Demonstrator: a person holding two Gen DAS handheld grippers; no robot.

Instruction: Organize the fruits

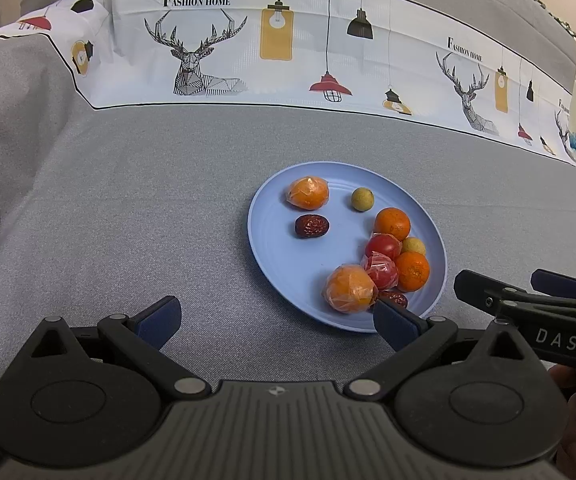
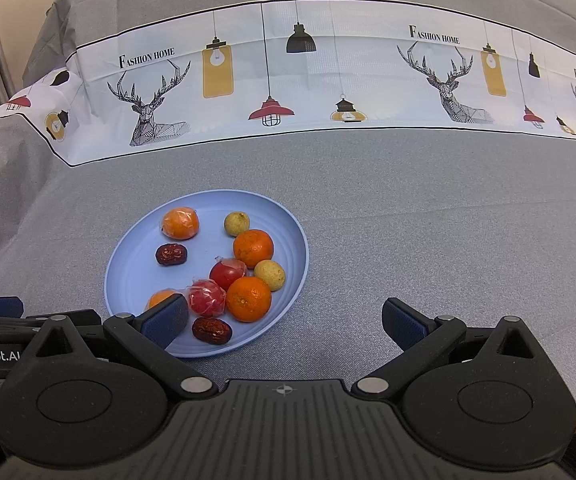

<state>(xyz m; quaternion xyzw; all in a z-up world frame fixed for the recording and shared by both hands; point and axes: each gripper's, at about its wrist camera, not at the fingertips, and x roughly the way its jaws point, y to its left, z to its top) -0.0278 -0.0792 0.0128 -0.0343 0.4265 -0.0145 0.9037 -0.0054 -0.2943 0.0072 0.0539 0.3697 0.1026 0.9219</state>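
Fruits (image 2: 248, 298) crowd the near side of a blue plate (image 2: 128, 264); left gripper (image 1: 276, 322) and right gripper (image 2: 286, 326) hover spread, empty. Nudging the cluster could roll oranges off.

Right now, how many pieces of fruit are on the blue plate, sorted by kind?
On the blue plate:
Plastic-wrapped oranges: 2
Bare oranges: 2
Wrapped red tomatoes: 2
Red dates: 2
Small yellow-green round fruits: 2
Total: 10
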